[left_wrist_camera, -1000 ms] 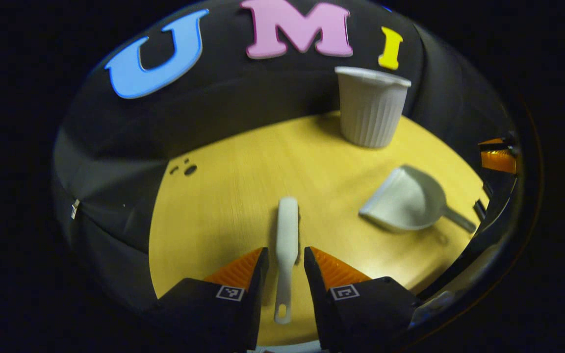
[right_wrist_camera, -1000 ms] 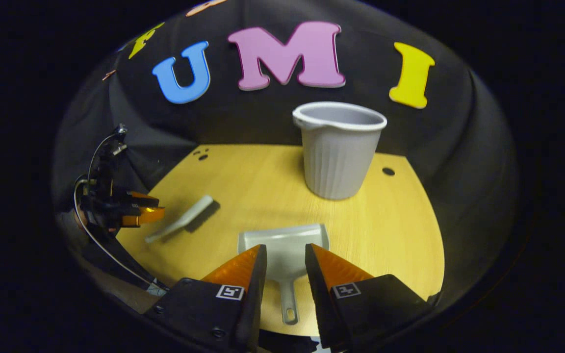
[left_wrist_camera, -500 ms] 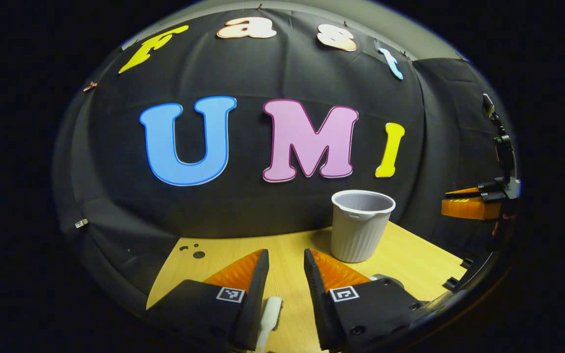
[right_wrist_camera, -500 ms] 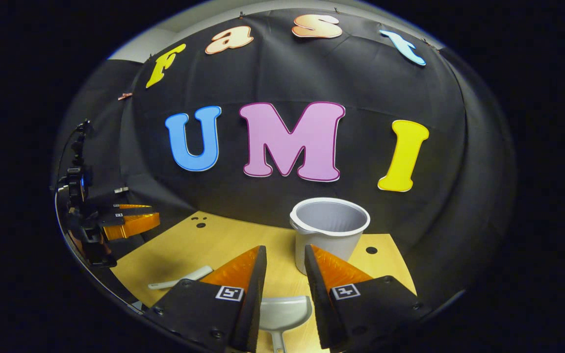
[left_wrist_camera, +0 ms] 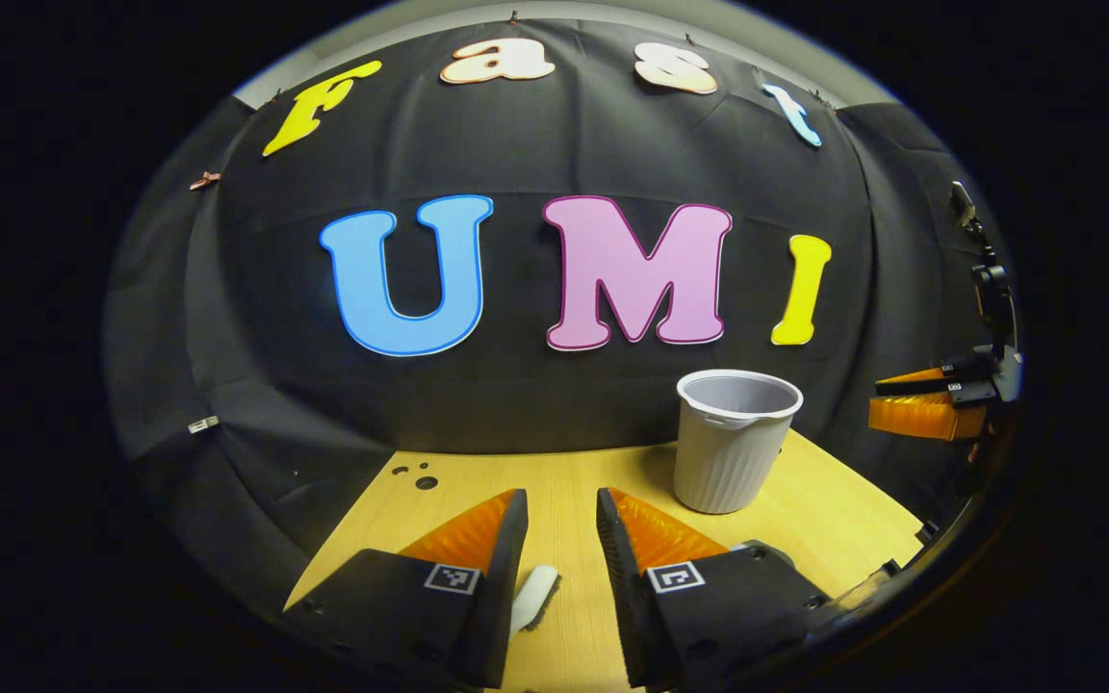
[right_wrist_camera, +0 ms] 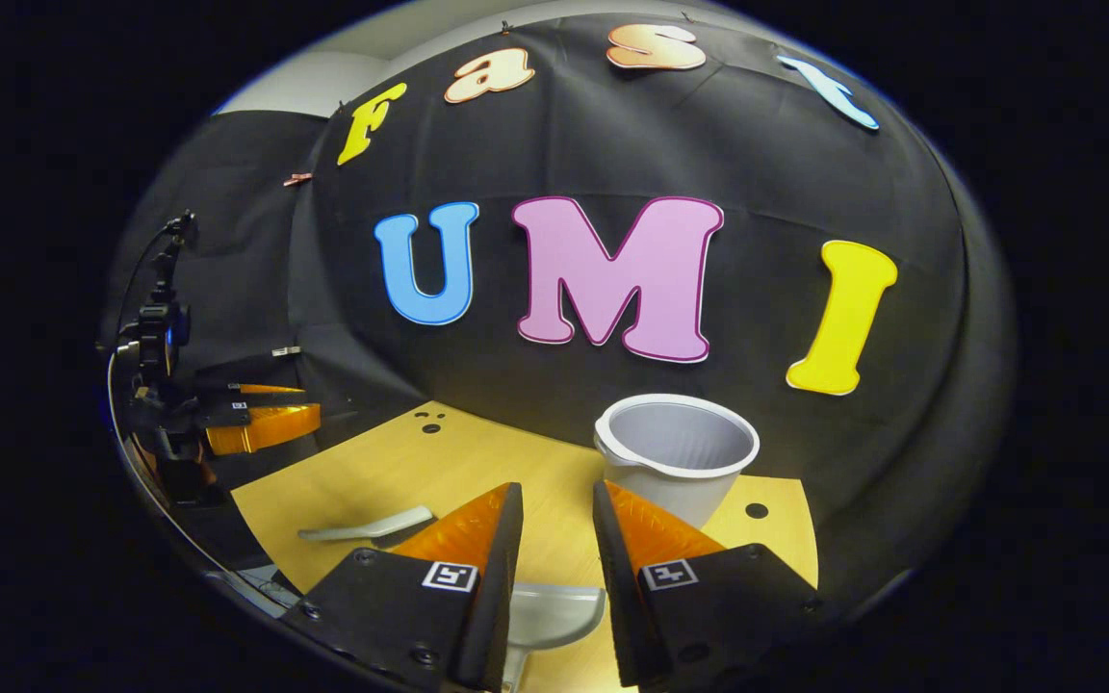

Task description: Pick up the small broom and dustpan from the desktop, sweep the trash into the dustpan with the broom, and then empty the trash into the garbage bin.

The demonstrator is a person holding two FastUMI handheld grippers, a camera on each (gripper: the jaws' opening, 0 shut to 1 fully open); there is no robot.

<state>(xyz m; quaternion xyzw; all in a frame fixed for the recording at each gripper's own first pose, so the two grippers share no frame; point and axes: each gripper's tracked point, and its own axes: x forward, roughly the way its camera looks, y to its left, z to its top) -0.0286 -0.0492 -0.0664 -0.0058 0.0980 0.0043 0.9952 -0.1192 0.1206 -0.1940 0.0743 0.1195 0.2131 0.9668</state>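
Broom [left_wrist_camera: 535, 595] first: its pale end lies flat on the bench [left_wrist_camera: 843, 525], showing in the gap between the fingers of my left hand-held gripper [left_wrist_camera: 556, 515], low down and nearer the left finger. I cannot tell whether that finger touches it. The jaws stand parted with a clear gap, and nothing is gripped between them. In the right gripper view the same broom [right_wrist_camera: 369, 526] lies on its side on the wooden top, off to the left of my right hand-held gripper [right_wrist_camera: 554, 508] and apart from it.

The dustpan [right_wrist_camera: 554, 614] sits on the bench [right_wrist_camera: 391, 467] directly under and between my right fingers, its pan showing in the gap; its handle is hidden behind the gripper body. These jaws are also parted, and neither finger presses on the pan as far as I can see.

The ribbed garbage bin [left_wrist_camera: 734, 440] stands upright toward the back of the bench, ahead and to the right of my left gripper. In the right gripper view the bin [right_wrist_camera: 675, 457] stands just beyond the right finger, its open mouth facing up.

Each view also catches my other gripper at the edge: the right one [left_wrist_camera: 922, 404] at far right, the left one [right_wrist_camera: 251, 419] at far left, both above the bench.

By count: one broom, one dustpan, one bin, two grippers.
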